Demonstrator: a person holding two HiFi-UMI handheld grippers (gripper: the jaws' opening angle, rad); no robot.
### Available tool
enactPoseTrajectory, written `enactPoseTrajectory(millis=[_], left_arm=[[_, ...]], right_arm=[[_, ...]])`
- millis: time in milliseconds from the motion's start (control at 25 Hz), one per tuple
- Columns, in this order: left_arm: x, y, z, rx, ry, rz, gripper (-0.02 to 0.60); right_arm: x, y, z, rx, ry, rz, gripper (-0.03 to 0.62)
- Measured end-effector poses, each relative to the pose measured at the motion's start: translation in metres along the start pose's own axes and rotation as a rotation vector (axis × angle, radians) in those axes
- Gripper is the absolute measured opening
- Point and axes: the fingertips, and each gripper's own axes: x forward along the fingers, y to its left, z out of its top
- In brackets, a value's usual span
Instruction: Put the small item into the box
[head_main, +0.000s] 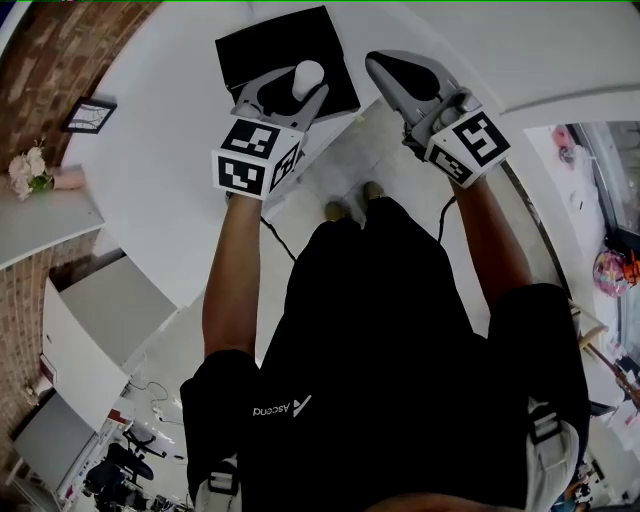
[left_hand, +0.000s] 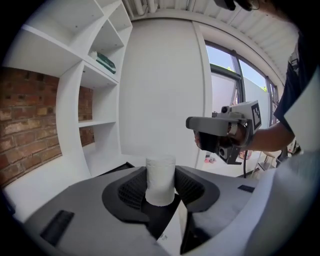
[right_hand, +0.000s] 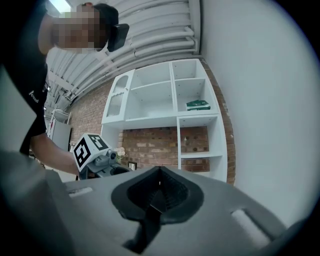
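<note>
This is a bright studio-like office or lab room dressed partly like a home. It has exposed brick walls and a white built-in shelving unit that holds only a green book. There are plain white tables and tall windows. A bunch of flowers and a small framed picture add a domestic note.

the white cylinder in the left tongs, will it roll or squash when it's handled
Likely stiff: the white cylinder shows straight sides where the left tongs pinch its lower part. Probably light, since that small grip holds it upright. Its round side could roll if it lands sideways in the black box.
</note>
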Motion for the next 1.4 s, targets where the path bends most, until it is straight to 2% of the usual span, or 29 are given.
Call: enactPoseTrajectory(millis=[360,680,920,1400], left_arm=[[0.054,-0.006,-0.035,-0.019,0.28,-0.064,0.167],[0.093,0.005,-0.078,-0.027,0.528,-0.07,0.167],[0.115,0.006,-0.101,-0.088,0.628,-0.09,0.167],[0.139,0.013,-0.132,-0.14,0.789,-0.094,0.169]], right_arm=[[0.012,-0.033,-0.027,-0.006,0.048,0.07,0.002],[0.007,-0.061,-0.031,0.009,0.047,0.099,0.002],[-0.004,-0.082,-0.033,0.014,0.044,0.094,0.002],[-0.017,-0.105,-0.04,0.034,0.04,0.092,0.002]])
